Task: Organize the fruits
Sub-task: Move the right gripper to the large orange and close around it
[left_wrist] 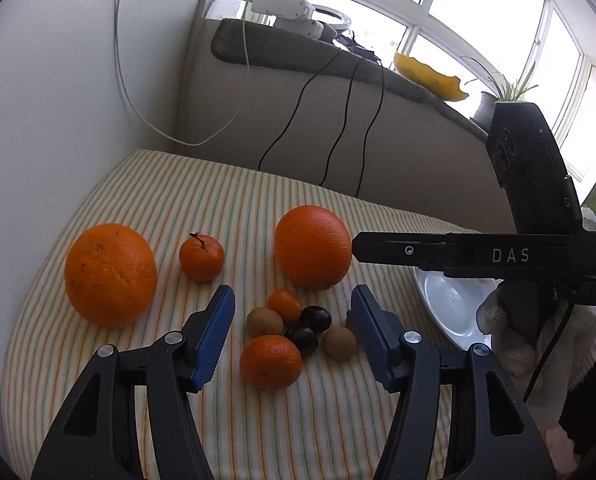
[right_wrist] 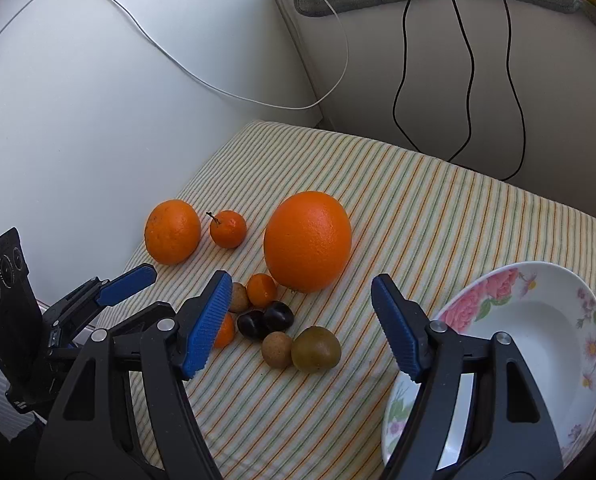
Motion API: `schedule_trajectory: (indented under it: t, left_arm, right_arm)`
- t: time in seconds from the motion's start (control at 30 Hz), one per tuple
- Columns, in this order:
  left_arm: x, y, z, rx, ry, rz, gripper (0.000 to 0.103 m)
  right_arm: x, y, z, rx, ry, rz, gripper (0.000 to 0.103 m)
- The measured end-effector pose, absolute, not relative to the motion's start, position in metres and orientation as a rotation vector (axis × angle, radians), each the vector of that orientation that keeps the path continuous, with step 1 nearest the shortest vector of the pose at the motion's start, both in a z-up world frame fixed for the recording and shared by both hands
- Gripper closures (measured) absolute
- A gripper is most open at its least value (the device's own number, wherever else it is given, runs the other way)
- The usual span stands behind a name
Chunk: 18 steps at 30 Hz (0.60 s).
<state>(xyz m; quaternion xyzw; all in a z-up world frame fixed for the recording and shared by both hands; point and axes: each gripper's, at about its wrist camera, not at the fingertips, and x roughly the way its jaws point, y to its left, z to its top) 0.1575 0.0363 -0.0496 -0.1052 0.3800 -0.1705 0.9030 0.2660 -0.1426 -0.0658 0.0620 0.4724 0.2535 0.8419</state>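
Fruits lie on a striped cloth (left_wrist: pixel 238 200). A big orange (left_wrist: pixel 313 246) (right_wrist: pixel 308 241) sits in the middle, a second big orange (left_wrist: pixel 110 274) (right_wrist: pixel 172 231) at the left, a stemmed mandarin (left_wrist: pixel 201 257) (right_wrist: pixel 228 229) between them. In front lies a cluster: two small mandarins (left_wrist: pixel 270 362) (right_wrist: pixel 262 289), two dark plums (left_wrist: pixel 315 318) (right_wrist: pixel 265 319), brown round fruits (left_wrist: pixel 264 322) (right_wrist: pixel 276 349) and a green-brown fruit (right_wrist: pixel 315 349). My left gripper (left_wrist: pixel 292 300) is open above the cluster, empty. My right gripper (right_wrist: pixel 301 288) is open above the cluster, empty. A floral white bowl (right_wrist: pixel 537 320) (left_wrist: pixel 453 308) stands at the right.
A white wall borders the cloth on the left; a beige panel with hanging black and white cables (right_wrist: pixel 457 60) stands behind. The right gripper's body (left_wrist: pixel 537 216) hovers over the bowl in the left wrist view; the left gripper's fingers (right_wrist: pixel 126 282) show at the right wrist view's left.
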Motion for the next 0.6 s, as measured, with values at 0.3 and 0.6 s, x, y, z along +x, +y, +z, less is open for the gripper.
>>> schedule_trajectory:
  t: [0.3, 0.6]
  left_arm:
    - [0.193, 0.018, -0.066, -0.265, 0.881, -0.433, 0.035]
    - [0.213, 0.006, -0.074, -0.278, 0.921, -0.444, 0.034]
  right_arm:
    - [0.313, -0.146, -0.083, 0.262, 1.116, 0.583, 0.027]
    - [0.331, -0.131, -0.101, 0.267, 1.169, 0.586, 0.027]
